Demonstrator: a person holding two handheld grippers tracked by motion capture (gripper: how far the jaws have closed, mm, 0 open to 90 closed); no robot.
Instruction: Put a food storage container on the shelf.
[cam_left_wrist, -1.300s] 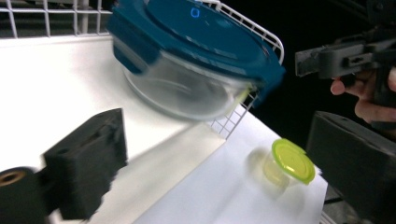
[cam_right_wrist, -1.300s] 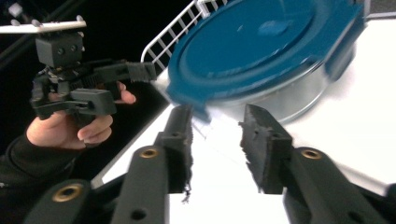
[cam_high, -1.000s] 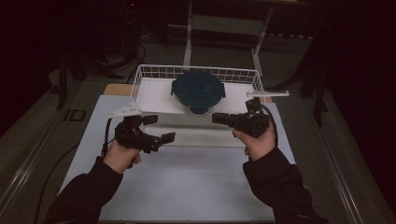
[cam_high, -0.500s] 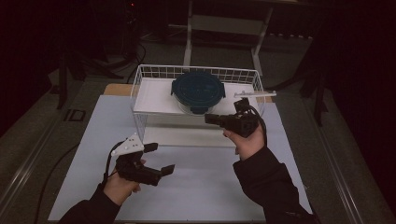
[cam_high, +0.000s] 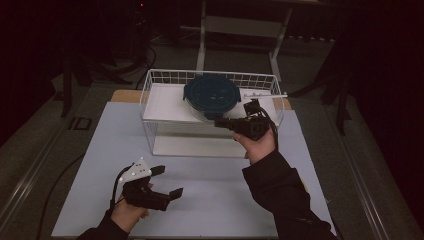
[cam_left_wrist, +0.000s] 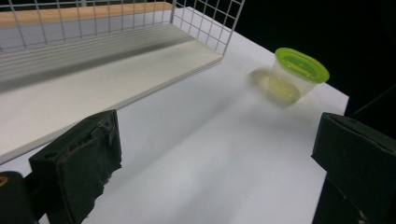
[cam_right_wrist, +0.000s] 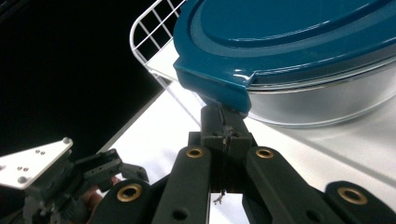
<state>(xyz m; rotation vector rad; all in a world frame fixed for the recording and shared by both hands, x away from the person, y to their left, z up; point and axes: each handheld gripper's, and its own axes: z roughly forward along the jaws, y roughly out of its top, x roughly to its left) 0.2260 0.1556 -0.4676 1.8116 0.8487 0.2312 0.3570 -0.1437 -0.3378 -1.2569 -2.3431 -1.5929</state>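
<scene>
light: dim, dark room
floor: grey floor (cam_high: 45, 150), cables (cam_high: 145, 55)
furniture: pale metal frame (cam_high: 240, 30) behind the desk (cam_high: 210, 200)

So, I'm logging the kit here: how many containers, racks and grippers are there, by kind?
Lidded containers: 2 (teal-lidded bowl, green-lidded tub)
Wire racks: 1
Grippers: 2 (left gripper, right gripper)
Total: 5
</scene>
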